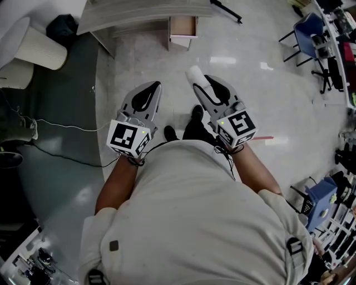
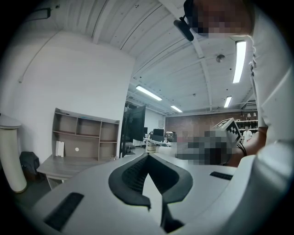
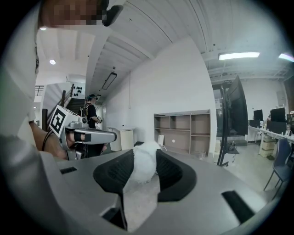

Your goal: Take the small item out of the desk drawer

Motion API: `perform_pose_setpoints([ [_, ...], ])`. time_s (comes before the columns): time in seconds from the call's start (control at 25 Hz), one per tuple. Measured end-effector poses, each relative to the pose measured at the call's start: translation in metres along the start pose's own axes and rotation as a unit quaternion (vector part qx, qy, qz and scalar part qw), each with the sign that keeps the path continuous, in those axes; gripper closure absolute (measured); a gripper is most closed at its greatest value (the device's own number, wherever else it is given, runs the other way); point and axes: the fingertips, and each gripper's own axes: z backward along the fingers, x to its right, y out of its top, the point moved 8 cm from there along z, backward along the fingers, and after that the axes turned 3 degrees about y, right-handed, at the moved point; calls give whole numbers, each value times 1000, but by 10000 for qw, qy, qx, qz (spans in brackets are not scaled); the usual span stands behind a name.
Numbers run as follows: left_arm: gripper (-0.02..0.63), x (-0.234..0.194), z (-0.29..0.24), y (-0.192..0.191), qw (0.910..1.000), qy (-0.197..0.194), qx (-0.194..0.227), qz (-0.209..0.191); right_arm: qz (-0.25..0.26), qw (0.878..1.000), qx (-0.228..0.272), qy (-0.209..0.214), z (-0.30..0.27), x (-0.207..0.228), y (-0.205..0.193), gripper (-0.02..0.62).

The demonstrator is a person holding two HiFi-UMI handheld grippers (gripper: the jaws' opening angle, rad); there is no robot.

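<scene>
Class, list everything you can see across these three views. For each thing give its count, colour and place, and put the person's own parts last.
item: 1, white, fluffy, between the right gripper's fingers
drawer: 1, pale, open, pulled out from the desk
desk: 1, grey, ahead of the person
shelf unit: 1, grey-brown, at the desk's back, against the wall
cylinder: 1, white, left of the desk
bag: 1, black, on the floor by the cylinder
chairs: 2, blue, at the right
cables: 2, one white and one black, on the floor at the left
left gripper: 1, grey, shut, empty
right gripper: 1, grey, shut on the item
shoes: 2, black, on the floor below the grippers
</scene>
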Motion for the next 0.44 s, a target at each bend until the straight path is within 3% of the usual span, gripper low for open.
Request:
perform_pose_setpoints([
  [0.44,594,3,-2,2,10000,-28,17,24,27,10000,47,-34,5,1,3,440],
])
